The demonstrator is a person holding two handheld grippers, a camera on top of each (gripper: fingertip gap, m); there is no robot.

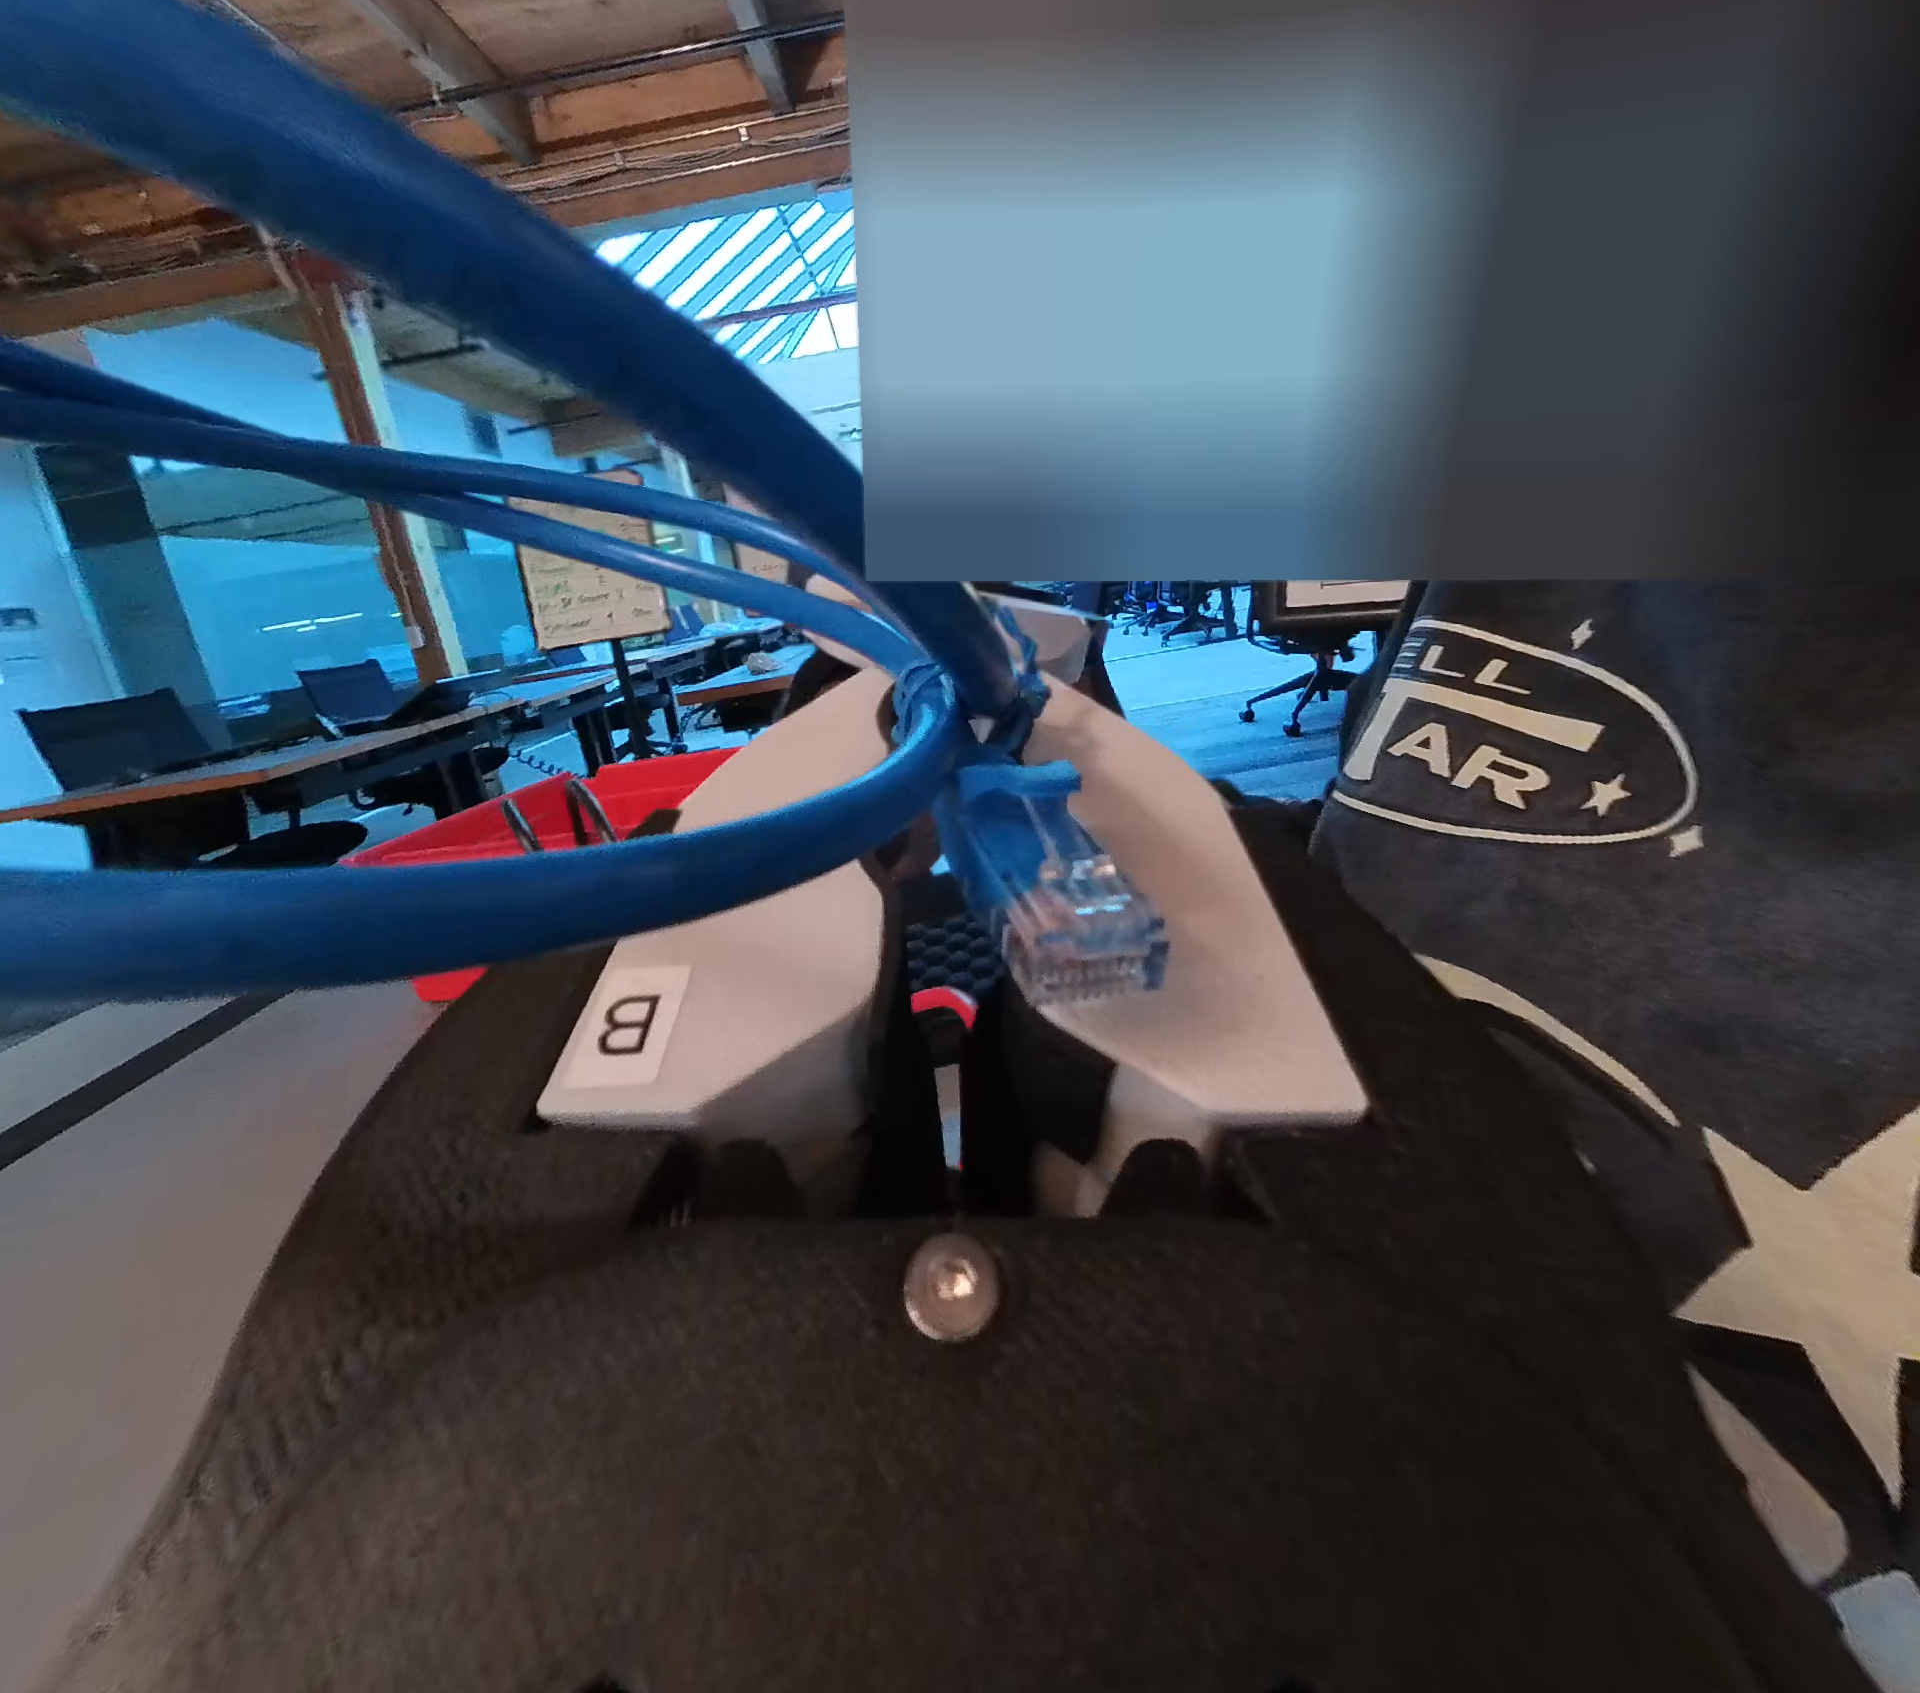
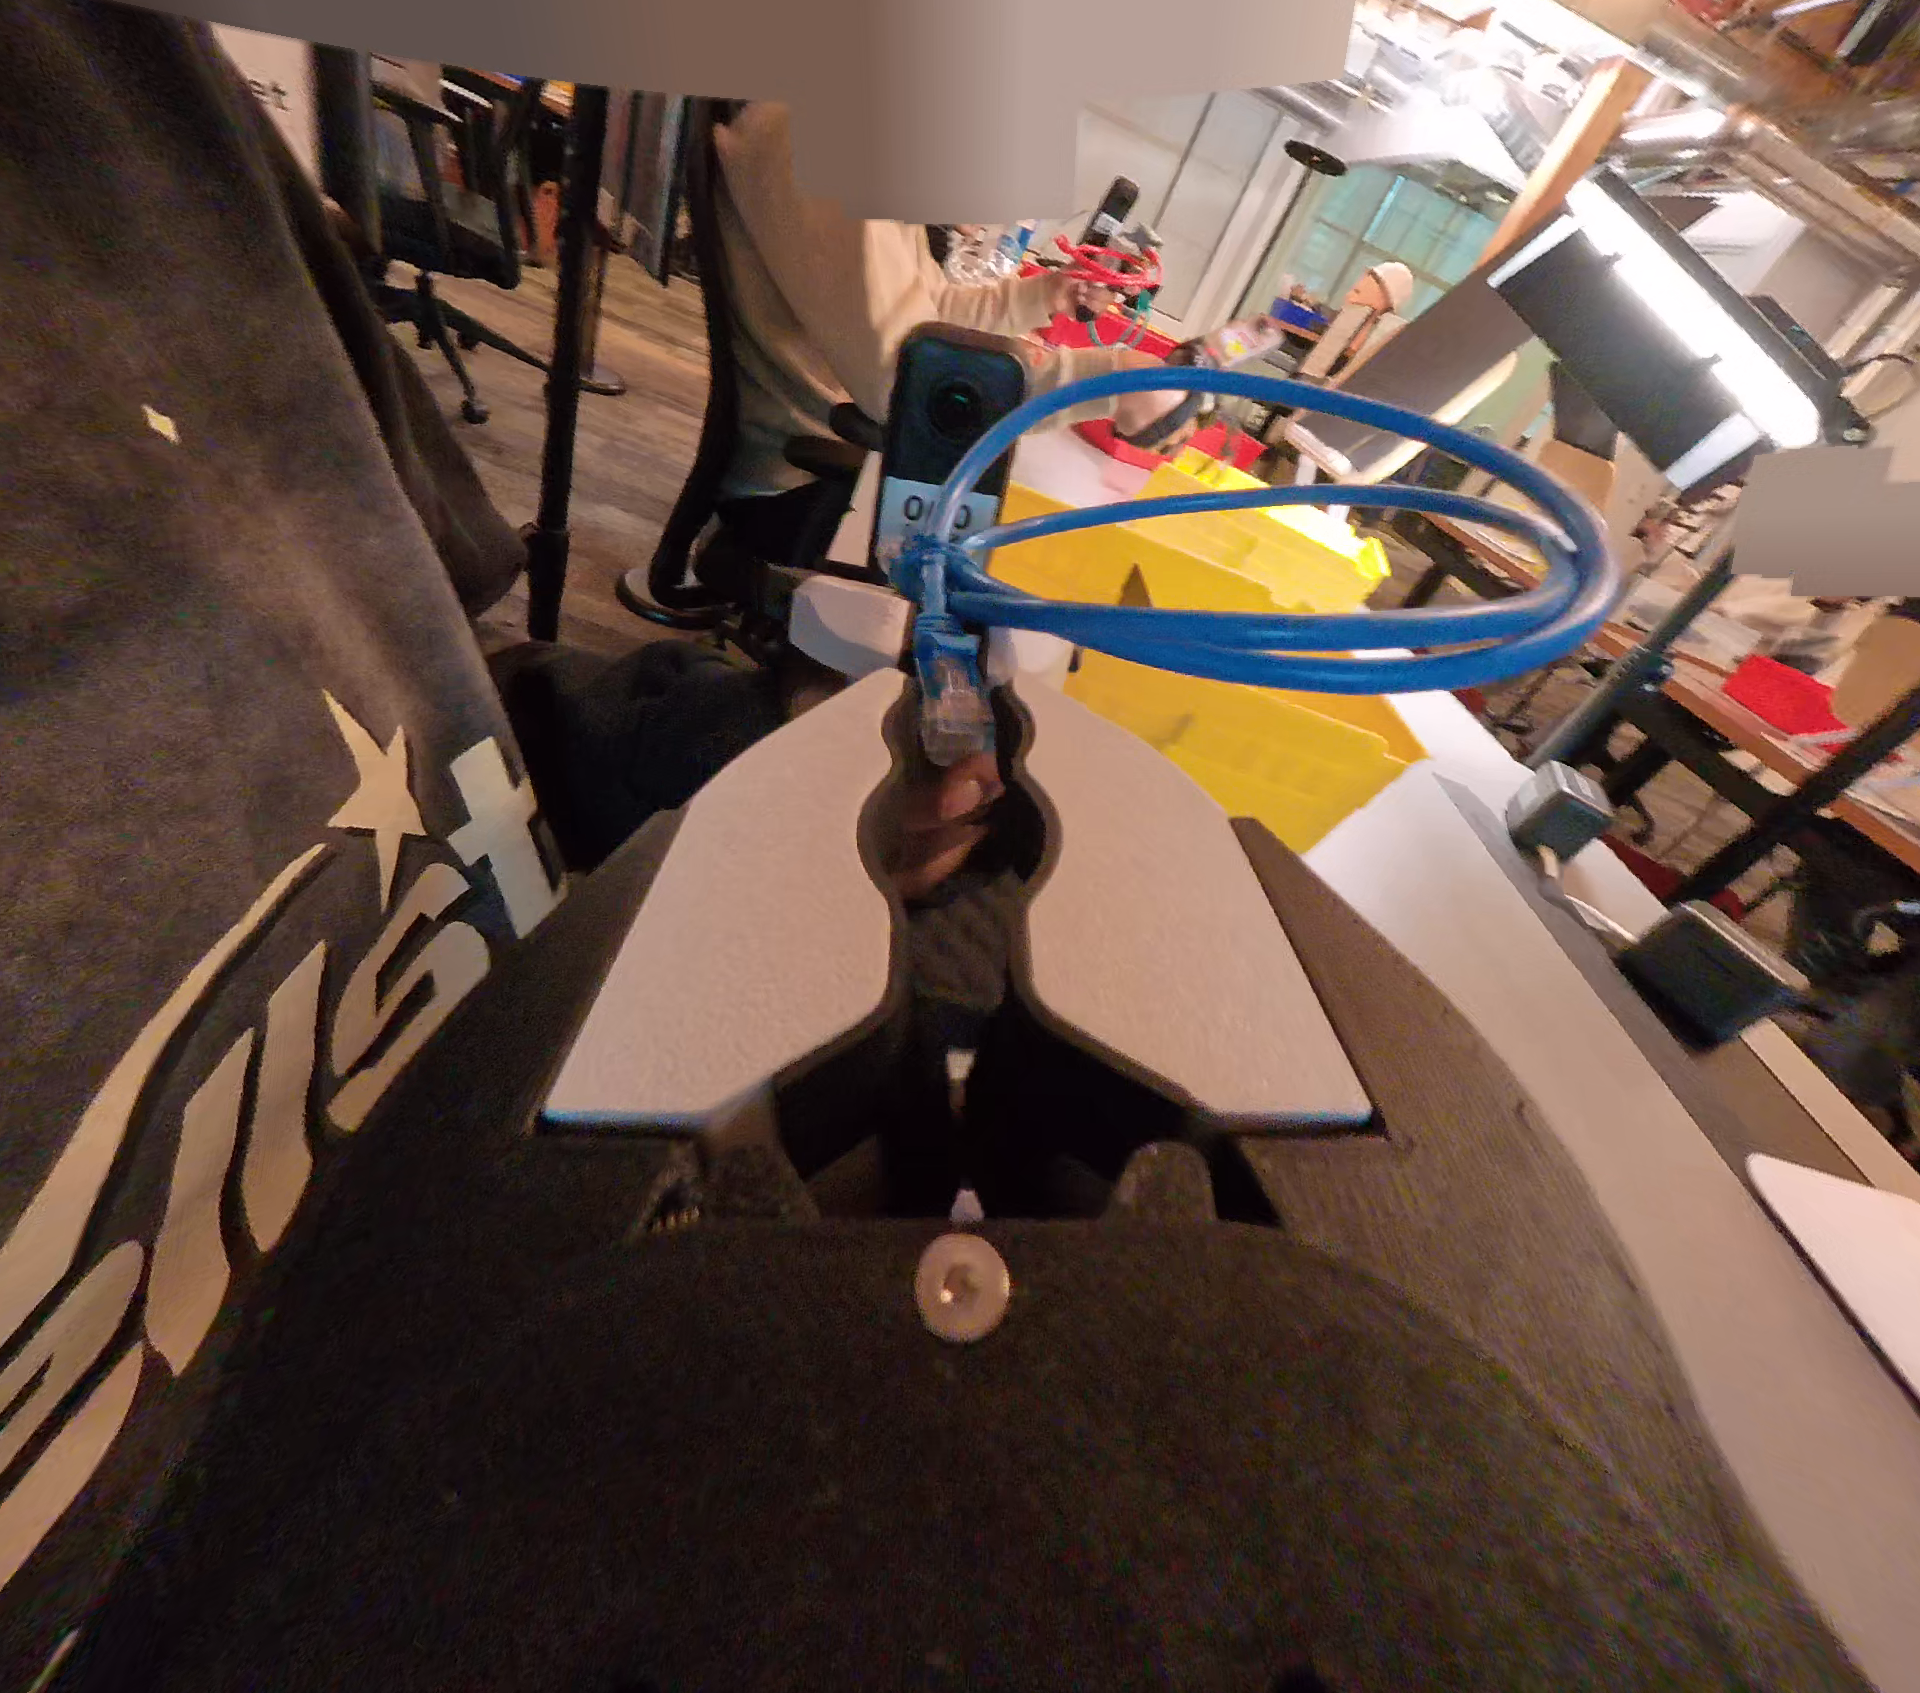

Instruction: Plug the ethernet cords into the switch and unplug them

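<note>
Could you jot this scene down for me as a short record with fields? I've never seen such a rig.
cable: blue coiled ethernet cord, tied in a bundle
plug: clear plug hanging free, not in any socket
left gripper: shut on the cord at the tie
right gripper: fingers nearly closed, close to the plug, grip unclear
switch: not in view
background: yellow bins, red bin

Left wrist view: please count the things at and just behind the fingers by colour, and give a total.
blue ethernet cord: 1
red bin: 1
white fingers: 2
Total: 4
</note>
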